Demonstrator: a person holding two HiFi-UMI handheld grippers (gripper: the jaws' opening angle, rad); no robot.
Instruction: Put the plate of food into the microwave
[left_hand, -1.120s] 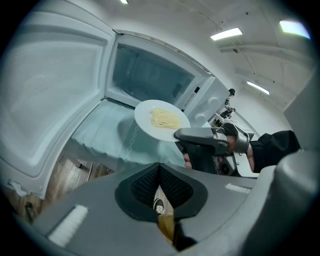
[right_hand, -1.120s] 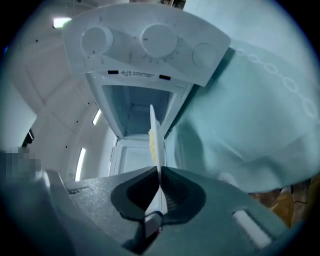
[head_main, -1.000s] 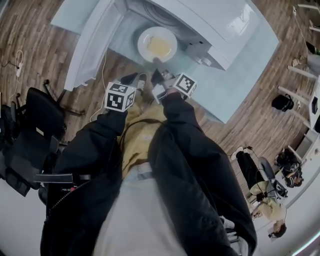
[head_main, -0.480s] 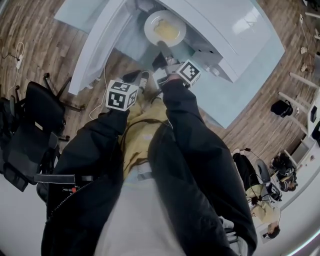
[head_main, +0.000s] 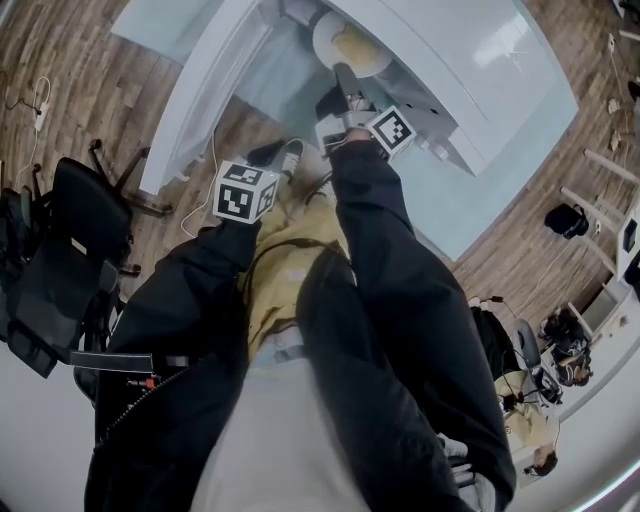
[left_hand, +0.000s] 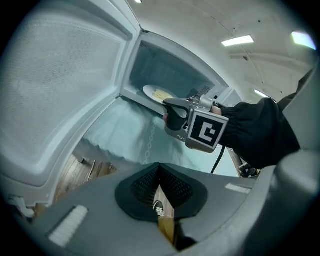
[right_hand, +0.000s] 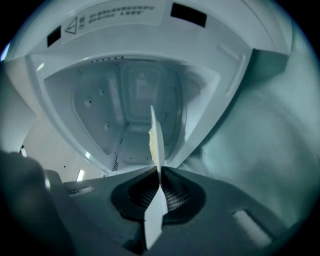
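A white plate (head_main: 350, 45) with yellow food sits at the mouth of the open white microwave (head_main: 450, 50), partly under its top edge. My right gripper (head_main: 343, 88) is shut on the plate's near rim. In the right gripper view the plate (right_hand: 156, 135) shows edge-on between the jaws, and the microwave's cavity (right_hand: 130, 100) lies straight ahead. The left gripper view shows the plate (left_hand: 157, 93) entering the cavity, with the right gripper (left_hand: 172, 112) behind it. My left gripper (head_main: 290, 155) hangs back near my body, shut with nothing in it (left_hand: 159, 172).
The microwave door (head_main: 200, 90) swings open to the left and fills the left gripper view's left side as the door (left_hand: 65, 85). The microwave stands on a pale table (head_main: 500, 150). A black office chair (head_main: 70, 250) is on the wooden floor at left. People sit at lower right (head_main: 545, 400).
My right gripper has carried the plate forward from in front of the microwave to its opening. The left gripper has stayed about where it was.
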